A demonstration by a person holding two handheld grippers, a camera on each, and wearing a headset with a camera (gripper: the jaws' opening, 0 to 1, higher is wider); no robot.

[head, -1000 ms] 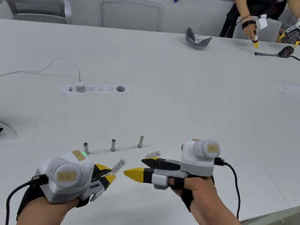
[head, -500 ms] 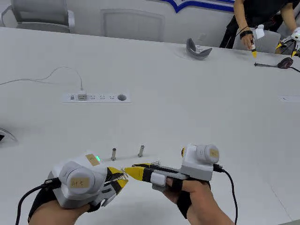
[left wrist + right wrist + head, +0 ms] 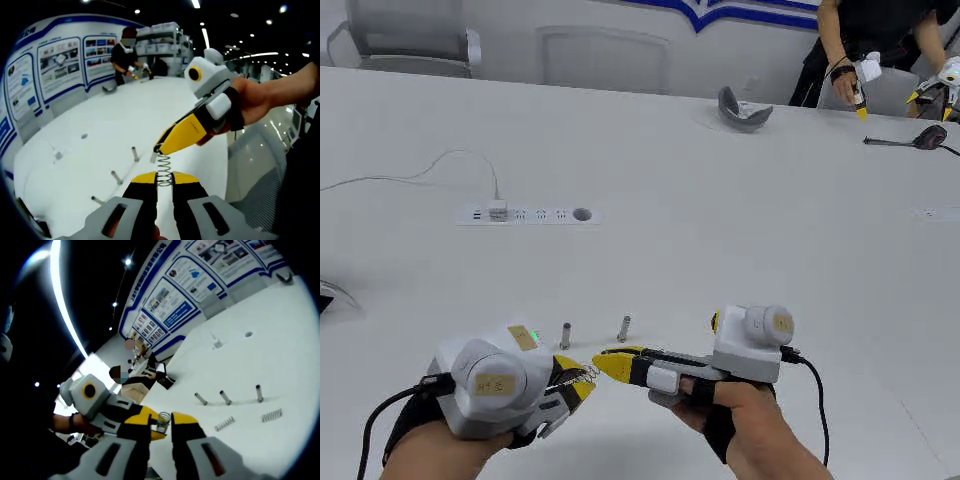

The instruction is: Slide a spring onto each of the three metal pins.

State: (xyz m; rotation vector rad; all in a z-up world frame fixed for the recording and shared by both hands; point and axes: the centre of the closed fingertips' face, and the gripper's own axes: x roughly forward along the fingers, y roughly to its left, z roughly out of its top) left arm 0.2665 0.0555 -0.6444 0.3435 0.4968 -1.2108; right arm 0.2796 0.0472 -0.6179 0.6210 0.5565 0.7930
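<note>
A wide white surface (image 3: 720, 200) stretches away from the viewer. At its far right corner stands another person (image 3: 860, 40), working with tools of their own. Close to the near edge, a little left of the middle, the wearer's two hands meet tip to tip. The left hand-held gripper (image 3: 578, 380) is clenched on one end of a small coiled held spring (image 3: 164, 171), which stands straight out from between its yellow tips. The right hand-held gripper (image 3: 602, 360) points at it from the other side. Its yellow tips sit close on either side of the spring's free end, touching it, but I cannot tell whether they actually pinch it. A white power strip (image 3: 525, 214) lies toward the left edge, about halfway back, with one plug and a thin white cable in it. Just beyond the two grippers, a row of three metal pins (image 3: 225, 397) stands upright on the surface, all bare. Beside the row, toward the near edge, a loose spring (image 3: 224, 423) and a second loose spring (image 3: 272, 415) lie flat.
</note>
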